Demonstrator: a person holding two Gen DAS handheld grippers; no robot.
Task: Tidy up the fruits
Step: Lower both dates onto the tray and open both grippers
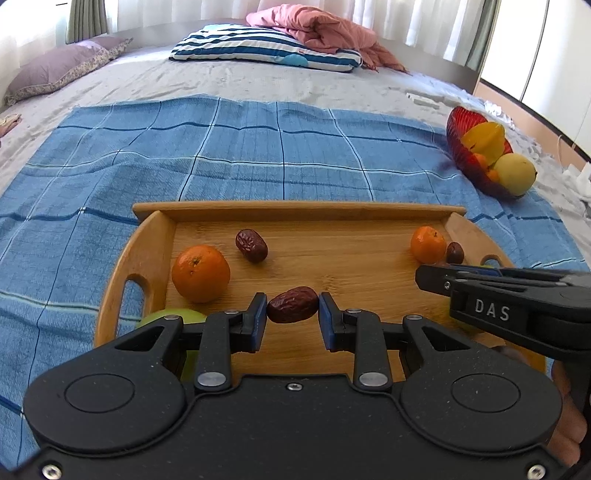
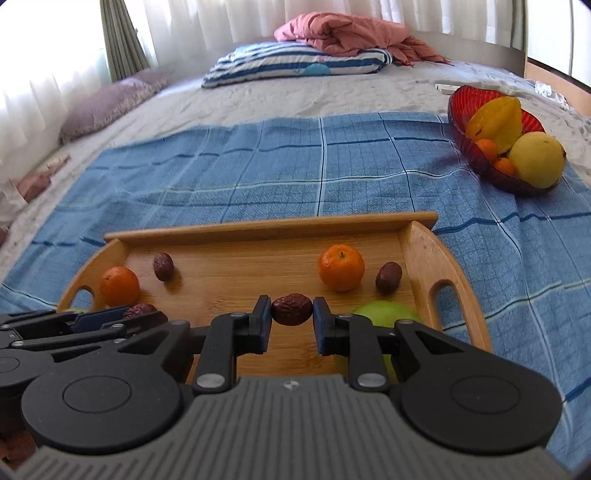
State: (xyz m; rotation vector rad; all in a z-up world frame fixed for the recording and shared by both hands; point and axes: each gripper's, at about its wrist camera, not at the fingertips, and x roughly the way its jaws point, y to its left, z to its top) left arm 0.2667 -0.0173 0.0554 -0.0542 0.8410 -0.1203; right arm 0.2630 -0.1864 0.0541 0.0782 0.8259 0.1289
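Observation:
My left gripper (image 1: 293, 309) is shut on a wrinkled red date (image 1: 291, 301) just above the wooden tray (image 1: 295, 211). My right gripper (image 2: 291, 314) is shut on a second red date (image 2: 292, 307) over the same tray (image 2: 258, 227). The right gripper (image 1: 436, 276) also reaches in from the right edge of the left wrist view. On the tray lie two oranges (image 1: 200, 273) (image 1: 428, 244), two loose dates (image 1: 251, 245) (image 1: 454, 252) and a green apple (image 1: 173, 316) partly hidden by my left fingers. Another green apple (image 2: 384, 313) sits behind my right fingers.
A red glass bowl (image 2: 480, 162) with a starfruit (image 2: 496, 120), a yellow pear (image 2: 537, 158) and small oranges stands at the far right on the blue checked cloth (image 2: 258, 170). Pillows and a pink blanket (image 2: 351, 31) lie at the bed's far end.

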